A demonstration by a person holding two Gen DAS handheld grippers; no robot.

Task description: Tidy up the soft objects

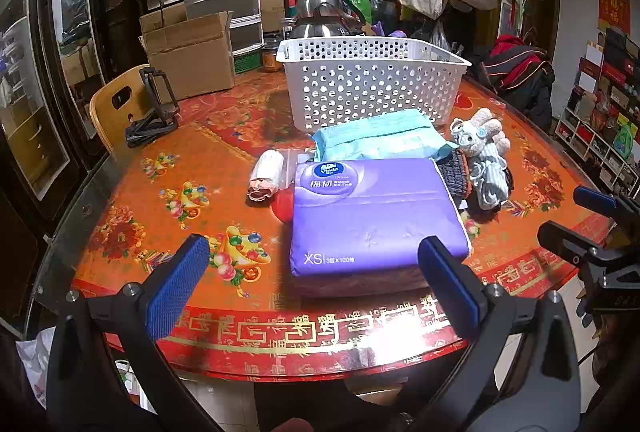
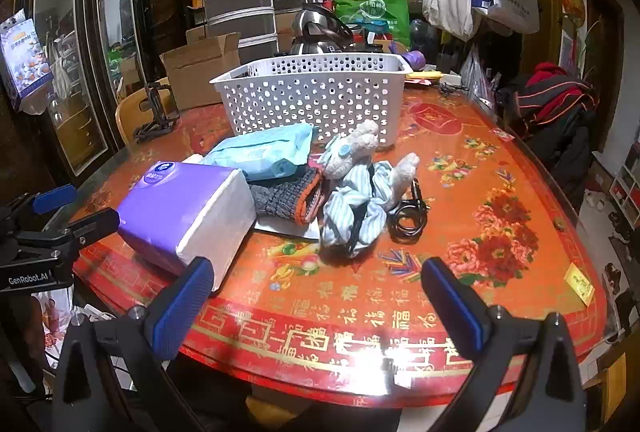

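While both my tongs hang over the near edge of the surface (image 1: 132, 191), nothing has been sorted yet — the white basket (image 1: 372, 79) at the far side looks empty as far as I can see through its holes, though its floor is hidden from me.

My left tongs (image 1: 312, 284) are spread as wide as they go and grip nothing; the purple tissue pack (image 1: 376, 216) lies just ahead of them, nearest to me. My right tongs (image 2: 320, 300) are spread the same way, bare, pointing down at the open stretch in front of the striped cloth (image 2: 352, 211).

All the soft things sit in one heap between me and the basket: the light blue wipes pack (image 1: 380, 141) behind the tissues and close against the basket wall, a dark knitted piece (image 2: 286, 197) with an orange edge beside it, the plush toy (image 2: 352, 151) lying on the striped cloth, and a rolled white bundle (image 1: 268, 171) to the left of the tissues. A red round thing (image 1: 283, 207) peeks out from under the tissue pack's edge — I cannot tell what it is. A black cord (image 2: 408, 216) lies right of the cloth.

So I judge the job is at its start: every item is left to move, and the tissue pack seems the handiest first pick.
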